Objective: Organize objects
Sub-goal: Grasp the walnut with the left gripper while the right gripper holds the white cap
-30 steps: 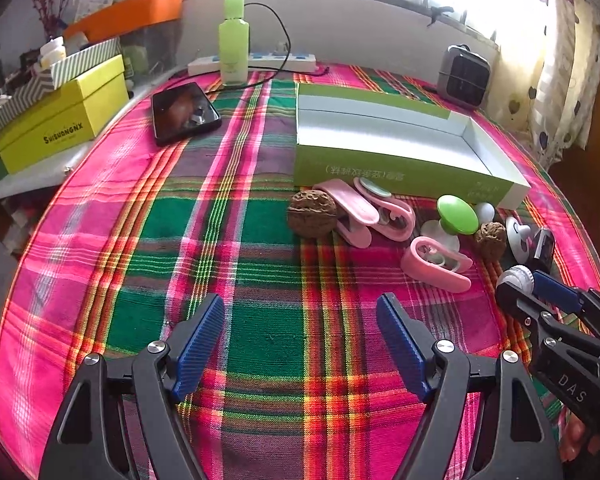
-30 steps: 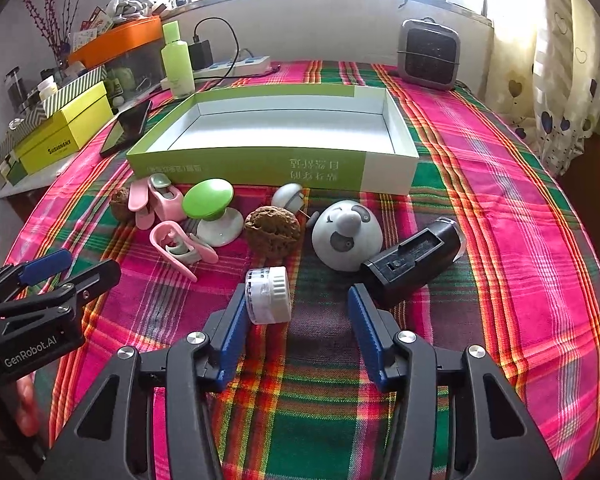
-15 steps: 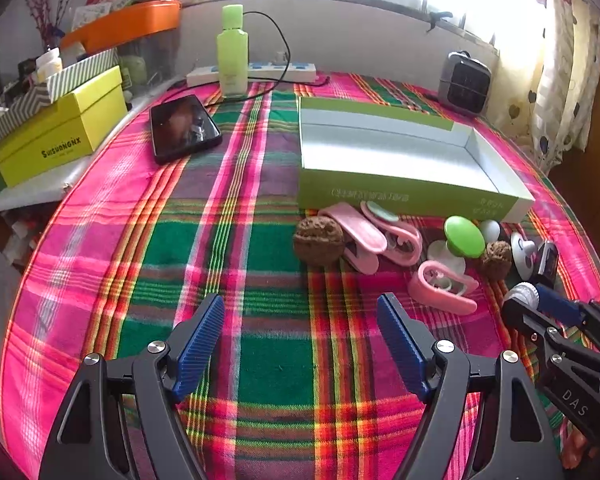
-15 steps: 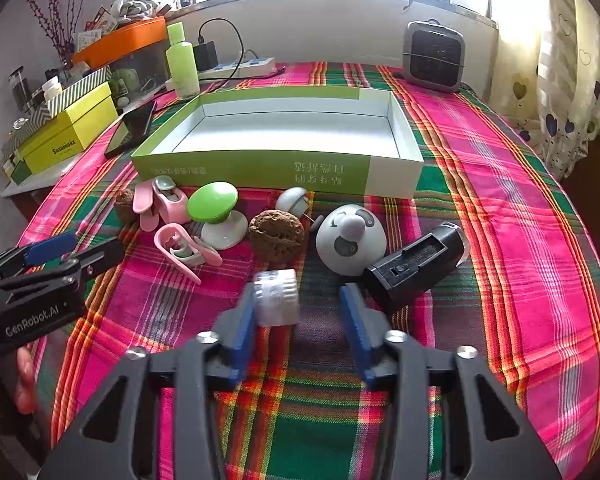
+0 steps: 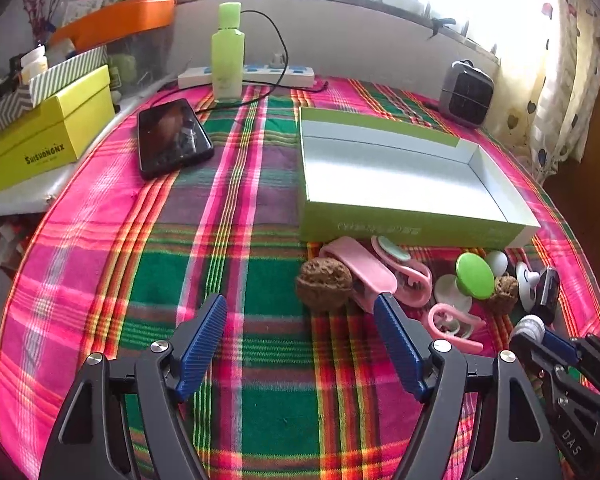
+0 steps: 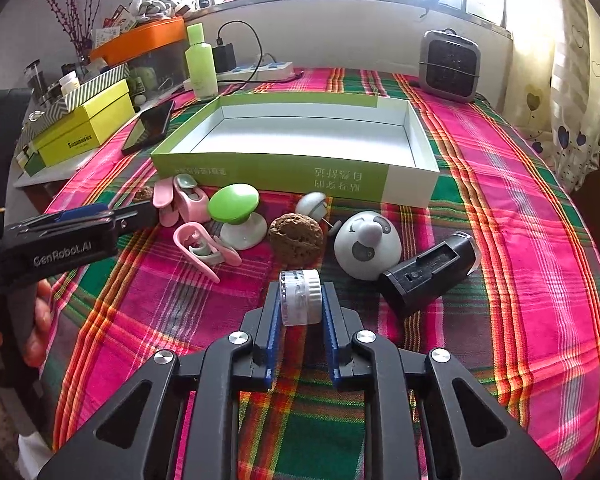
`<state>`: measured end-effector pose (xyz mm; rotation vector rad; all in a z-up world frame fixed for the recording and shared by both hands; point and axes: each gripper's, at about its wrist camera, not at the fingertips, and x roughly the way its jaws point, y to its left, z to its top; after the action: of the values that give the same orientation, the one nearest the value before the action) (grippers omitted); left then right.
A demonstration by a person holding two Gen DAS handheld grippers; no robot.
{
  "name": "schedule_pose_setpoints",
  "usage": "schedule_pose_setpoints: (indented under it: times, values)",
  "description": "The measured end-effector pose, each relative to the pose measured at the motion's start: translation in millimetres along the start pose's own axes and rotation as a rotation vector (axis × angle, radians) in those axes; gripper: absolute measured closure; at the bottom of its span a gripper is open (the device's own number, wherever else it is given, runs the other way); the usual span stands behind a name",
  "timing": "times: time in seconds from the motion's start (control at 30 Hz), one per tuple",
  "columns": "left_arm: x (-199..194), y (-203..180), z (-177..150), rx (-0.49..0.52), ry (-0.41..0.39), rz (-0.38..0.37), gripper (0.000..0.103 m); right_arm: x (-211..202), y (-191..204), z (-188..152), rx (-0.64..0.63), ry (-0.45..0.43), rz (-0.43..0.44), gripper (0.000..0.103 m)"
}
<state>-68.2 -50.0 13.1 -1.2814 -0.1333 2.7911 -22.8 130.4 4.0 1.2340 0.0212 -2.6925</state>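
Observation:
My right gripper holds a small clear jar with a white cap. Its jaws are closing and both blue pads press on the jar's ends, just above the plaid cloth. Beyond it lie a walnut, a white round figure, a black device, a green knob and pink clips. The open green-and-white box stands behind them, empty. My left gripper is open over the cloth, with a second walnut just past its fingertips.
A phone, a green bottle and a power strip lie at the back left. A small heater stands at the back right. Yellow and striped boxes sit off the table's left edge.
The right jaws have closed on the small jar, which lay between them before. The left gripper has moved closer to the walnut and the clips and is still open.

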Motion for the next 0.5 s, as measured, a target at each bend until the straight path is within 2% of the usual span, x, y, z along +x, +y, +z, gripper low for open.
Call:
schedule_pose_setpoints:
  times: [0.5]
  values:
    - [12.7, -1.0, 7.5, 0.019, 0.011, -0.014, 0.046, 3.8, -2.3, 1.8, 0.016, 0.017, 0.018, 0.083]
